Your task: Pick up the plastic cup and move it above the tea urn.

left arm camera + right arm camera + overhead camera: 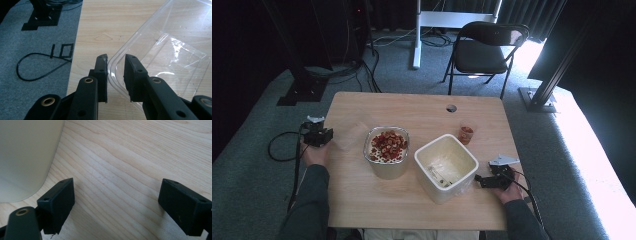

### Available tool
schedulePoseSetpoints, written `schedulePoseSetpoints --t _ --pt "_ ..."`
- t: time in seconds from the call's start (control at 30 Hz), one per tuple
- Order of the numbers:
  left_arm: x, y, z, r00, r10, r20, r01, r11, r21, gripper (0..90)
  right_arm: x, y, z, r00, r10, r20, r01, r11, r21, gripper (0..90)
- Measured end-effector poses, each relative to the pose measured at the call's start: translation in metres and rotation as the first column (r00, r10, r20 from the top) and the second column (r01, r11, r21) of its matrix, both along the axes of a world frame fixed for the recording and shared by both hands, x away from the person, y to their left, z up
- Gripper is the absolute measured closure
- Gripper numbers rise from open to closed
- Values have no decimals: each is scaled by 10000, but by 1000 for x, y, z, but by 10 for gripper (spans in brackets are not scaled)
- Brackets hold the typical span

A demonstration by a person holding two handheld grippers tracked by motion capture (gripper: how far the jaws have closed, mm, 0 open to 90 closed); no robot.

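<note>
A clear plastic lid (172, 50) lies flat on the wooden table (105, 25) near its left edge. My left gripper (115, 60) is shut on the lid's rounded corner rim, which runs between the two black jaws. In the high view the lid (346, 136) shows faintly to the right of the left gripper (328, 136). My right gripper (120, 192) stands open low over bare wood, with nothing between its jaws. It sits (478, 180) just right of a white square container (446, 167), whose curved wall (25, 157) is close to its left jaw.
A round-cornered tub (386, 146) full of red and pale pieces stands mid-table. A small cup (466, 134) with red contents stands behind the white container. A cable hole (451, 108) is near the far edge. A black folding chair (484, 50) and cables are on the carpet beyond.
</note>
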State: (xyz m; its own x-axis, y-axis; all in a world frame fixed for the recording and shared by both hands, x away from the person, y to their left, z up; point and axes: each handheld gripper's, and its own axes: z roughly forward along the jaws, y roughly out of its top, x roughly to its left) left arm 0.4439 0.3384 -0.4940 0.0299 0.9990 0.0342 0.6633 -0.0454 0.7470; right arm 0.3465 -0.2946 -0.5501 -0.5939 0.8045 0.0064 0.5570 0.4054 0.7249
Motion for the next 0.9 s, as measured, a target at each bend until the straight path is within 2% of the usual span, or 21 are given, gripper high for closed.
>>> schedulePoseSetpoints --t 0.03,0.17,0.27,0.33,0.37,0.5,0.67,0.83,0.9 --pt "0 -1 1 10000 -56 56 56 10000 -16 747 0 0 0 10000 2 0 -2 10000 -2 132" --pt "4 -5 -4 9974 -651 -310 641 9975 -306 718 0 0 0 10000 -1 -1 1 10000 1 132" --pt "8 -6 -11 9946 -825 -628 793 9955 -513 641 0 0 0 10000 1 0 -1 10000 -2 132" --pt "9 -7 -14 9942 -853 -649 818 9951 -559 659 0 0 0 10000 2 1 -2 10000 -1 132" --pt "8 -5 -14 9947 -845 -580 798 9938 -778 678 0 0 0 10000 1 1 -1 10000 -2 132" --pt "6 -5 -9 9965 -730 -394 696 9941 -827 710 0 0 0 10000 -16 15 16 10000 6 136" --pt "1 0 8 9983 -492 320 523 9930 -1060 756 0 0 0 10000 -19 15 19 10000 7 137" --pt "-5 2 24 9961 -180 864 255 9959 -867 774 0 0 0 10000 -23 18 23 10000 6 138" --pt "-7 3 29 9940 -111 1090 213 9954 -930 775 0 0 0 10000 -20 20 20 10000 5 138"
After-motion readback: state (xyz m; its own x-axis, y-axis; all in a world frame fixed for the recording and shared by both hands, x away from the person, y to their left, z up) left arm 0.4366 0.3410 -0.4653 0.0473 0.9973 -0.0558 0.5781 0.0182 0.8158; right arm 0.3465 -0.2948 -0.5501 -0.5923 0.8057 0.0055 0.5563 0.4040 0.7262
